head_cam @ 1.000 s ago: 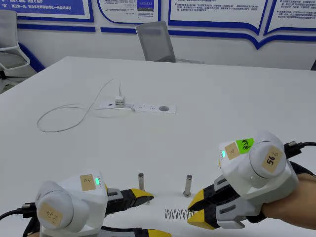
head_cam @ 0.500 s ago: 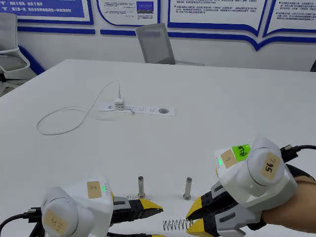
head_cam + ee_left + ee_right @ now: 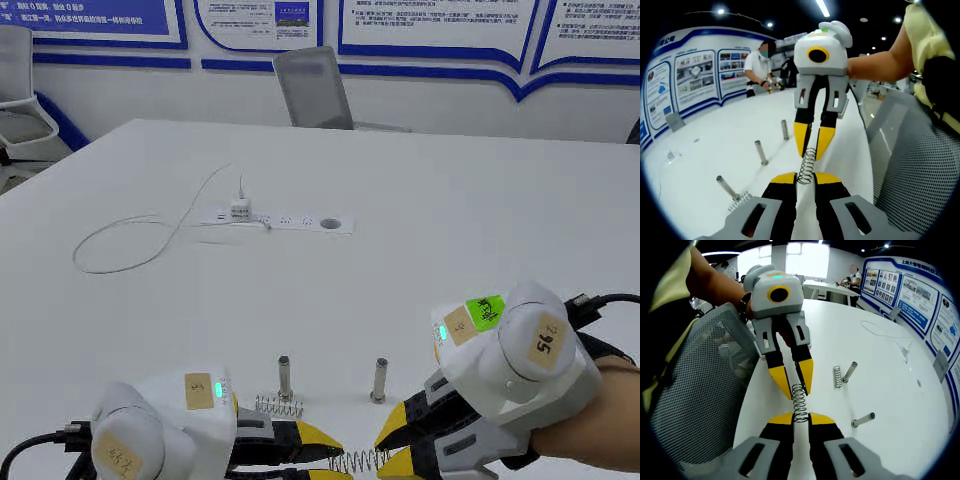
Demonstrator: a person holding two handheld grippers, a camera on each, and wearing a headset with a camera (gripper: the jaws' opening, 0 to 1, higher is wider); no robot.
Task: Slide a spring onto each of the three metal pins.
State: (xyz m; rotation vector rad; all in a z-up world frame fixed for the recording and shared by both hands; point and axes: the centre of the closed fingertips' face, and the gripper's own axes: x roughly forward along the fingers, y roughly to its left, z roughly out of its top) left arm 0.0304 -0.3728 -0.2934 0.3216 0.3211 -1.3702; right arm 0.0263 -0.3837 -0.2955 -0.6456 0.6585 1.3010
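Here, low over the white tabletop, the left gripper and the right gripper are facing each other tip to tip. A thin coiled metal spring is spanning the short gap between them. In the left gripper view, that gripper's yellow-tipped jaws are closing in on the near end of the coil, touching it on both sides. The far end is sitting between the other gripper's yellow tips. The right gripper view is showing the same from the other side: its own jaws are pinching one end of the coil, so each gripper is holding an end. The spring is hanging in a nearly straight line, clear of the tabletop.

Just beyond the grippers, three short upright metal pins are standing in a row on the tabletop: a near pin, a middle pin and a far pin. All three are bare. A second coiled metal spring is lying on its side just beside the foot of the near pin. Farther back, a white power strip is resting on the tabletop with its thin cable looping away.
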